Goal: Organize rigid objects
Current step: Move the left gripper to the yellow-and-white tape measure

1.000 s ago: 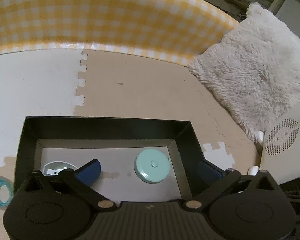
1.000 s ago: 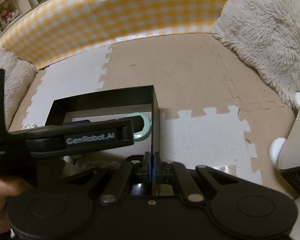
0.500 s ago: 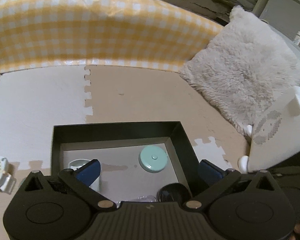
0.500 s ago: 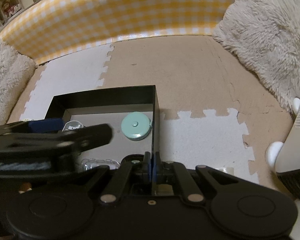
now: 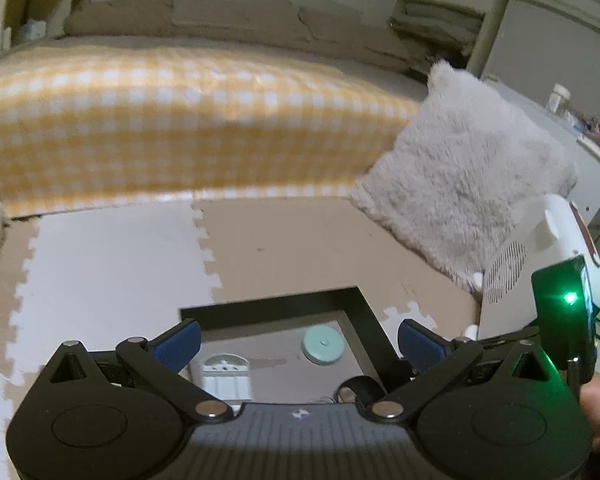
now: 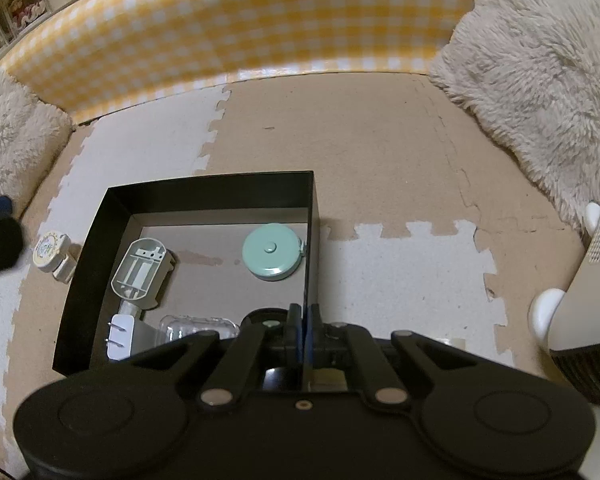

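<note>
Sorting looks mostly done: box (image 6: 100, 224) at centre frame holds tape measure (image 6: 271, 253), holder (image 6: 140, 268) and plug (image 6: 120, 338), timer (image 6: 52, 250) waits outside left, left hand-held gripper (image 5: 296, 340) spread empty, right hand-held gripper (image 6: 303, 320) pressed together.

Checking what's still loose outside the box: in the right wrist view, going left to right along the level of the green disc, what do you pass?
Small white round item on the mat → black box's left wall → grey-white plastic holder → mint-green round case → box's right wall → bare foam mat.
</note>
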### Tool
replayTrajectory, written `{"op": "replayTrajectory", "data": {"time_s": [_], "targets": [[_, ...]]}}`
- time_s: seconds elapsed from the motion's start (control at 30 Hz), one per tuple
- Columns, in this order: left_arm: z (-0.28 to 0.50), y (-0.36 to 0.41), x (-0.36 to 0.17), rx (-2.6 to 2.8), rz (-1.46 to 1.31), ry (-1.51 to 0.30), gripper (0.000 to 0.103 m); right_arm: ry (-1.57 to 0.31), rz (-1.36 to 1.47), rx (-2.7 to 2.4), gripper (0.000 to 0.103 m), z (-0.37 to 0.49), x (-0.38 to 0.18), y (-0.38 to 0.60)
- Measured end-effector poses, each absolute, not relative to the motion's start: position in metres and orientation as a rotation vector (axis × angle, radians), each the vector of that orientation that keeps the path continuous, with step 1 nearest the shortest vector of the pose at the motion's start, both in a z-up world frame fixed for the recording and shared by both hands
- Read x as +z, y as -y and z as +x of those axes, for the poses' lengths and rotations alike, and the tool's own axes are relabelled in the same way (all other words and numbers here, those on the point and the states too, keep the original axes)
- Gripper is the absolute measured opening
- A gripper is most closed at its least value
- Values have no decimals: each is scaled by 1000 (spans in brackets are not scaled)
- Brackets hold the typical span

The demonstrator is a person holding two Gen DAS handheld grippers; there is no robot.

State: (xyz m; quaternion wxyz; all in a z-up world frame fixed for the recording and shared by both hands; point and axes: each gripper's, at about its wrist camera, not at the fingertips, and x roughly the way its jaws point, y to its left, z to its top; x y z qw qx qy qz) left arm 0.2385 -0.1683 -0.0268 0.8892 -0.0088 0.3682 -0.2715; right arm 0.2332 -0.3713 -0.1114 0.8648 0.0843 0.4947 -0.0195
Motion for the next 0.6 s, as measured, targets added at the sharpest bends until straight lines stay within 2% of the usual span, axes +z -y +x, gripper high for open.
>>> {"op": "replayTrajectory", "data": {"time_s": [0.27, 0.6], "targets": [[234, 128, -18, -503, 29, -685, 103, -1022, 175, -41, 3, 230, -112, 370], [251, 77, -45, -400, 22, -700, 103, -1106, 198, -42, 5, 229, -123, 370]]}}
